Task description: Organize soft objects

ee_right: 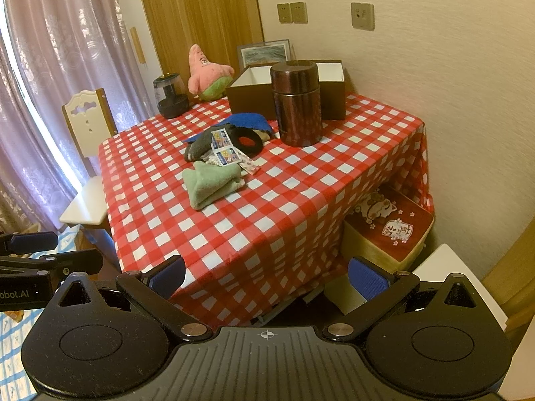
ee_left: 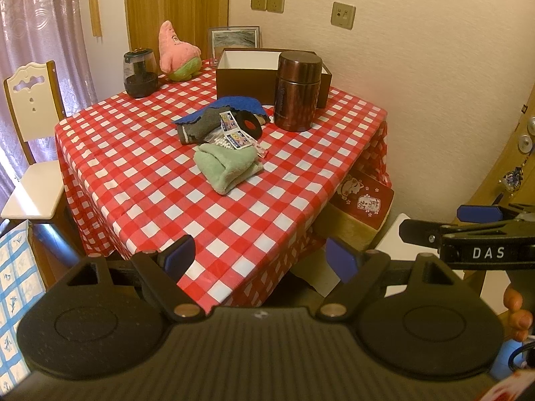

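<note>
Currently the left gripper (ee_left: 259, 260) and right gripper (ee_right: 267, 277) both stand wide apart and empty, short of the counter (ee_left: 140, 173) edge. The green towel (ee_left: 227, 167) lies ahead at frame centre, its long axis running from upper right to lower left in the right wrist view. It sits slightly left of centre there, so the left gripper is judged marginally nearer. Behind it: grey sock (ee_left: 197, 127), blue cloth (ee_left: 234, 103), open box (ee_left: 250, 67), brown flask (ee_left: 297, 90). A pink plush toy (ee_left: 175, 51) stands at upper left.

Red-and-white checked tablecloth (ee_left: 140, 153), mint-green towel (ee_left: 227, 167), pink plush (ee_left: 175, 51)
</note>
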`<action>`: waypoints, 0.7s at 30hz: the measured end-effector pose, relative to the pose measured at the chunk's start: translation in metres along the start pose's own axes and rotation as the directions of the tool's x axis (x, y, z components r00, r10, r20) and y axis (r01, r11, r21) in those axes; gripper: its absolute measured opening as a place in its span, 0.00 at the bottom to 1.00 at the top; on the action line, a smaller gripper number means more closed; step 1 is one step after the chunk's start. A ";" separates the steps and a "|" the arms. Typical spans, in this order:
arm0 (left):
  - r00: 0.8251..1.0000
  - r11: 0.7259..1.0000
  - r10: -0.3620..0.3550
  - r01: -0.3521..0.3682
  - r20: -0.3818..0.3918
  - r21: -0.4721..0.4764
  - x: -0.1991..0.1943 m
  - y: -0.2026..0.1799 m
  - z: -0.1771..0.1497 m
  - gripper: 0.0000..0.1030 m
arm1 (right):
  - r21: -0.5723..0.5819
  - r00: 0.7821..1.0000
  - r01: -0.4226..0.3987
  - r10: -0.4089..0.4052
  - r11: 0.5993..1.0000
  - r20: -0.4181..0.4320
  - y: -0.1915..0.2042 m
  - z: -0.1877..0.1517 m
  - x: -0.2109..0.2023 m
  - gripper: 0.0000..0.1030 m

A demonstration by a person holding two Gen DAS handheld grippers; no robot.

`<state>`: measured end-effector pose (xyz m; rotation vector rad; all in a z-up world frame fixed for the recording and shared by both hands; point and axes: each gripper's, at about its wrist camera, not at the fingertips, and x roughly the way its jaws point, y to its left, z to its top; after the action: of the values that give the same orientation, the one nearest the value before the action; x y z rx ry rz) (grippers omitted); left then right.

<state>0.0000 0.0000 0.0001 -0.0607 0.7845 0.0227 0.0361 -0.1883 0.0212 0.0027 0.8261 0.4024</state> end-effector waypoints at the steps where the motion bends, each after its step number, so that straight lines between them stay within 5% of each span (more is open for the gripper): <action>1: 1.000 1.000 0.000 0.000 0.000 0.000 0.000 0.000 0.000 0.81 | -0.001 1.000 -0.001 0.001 1.000 0.001 0.001 0.000 0.001 1.00; 21: 1.000 1.000 -0.008 0.008 -0.002 0.014 0.013 0.007 0.014 0.81 | 0.024 1.000 0.005 -0.005 1.000 0.013 -0.003 0.014 0.014 1.00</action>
<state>0.0185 0.0076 0.0006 -0.0502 0.7863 0.0099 0.0560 -0.1842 0.0199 0.0249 0.8182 0.3873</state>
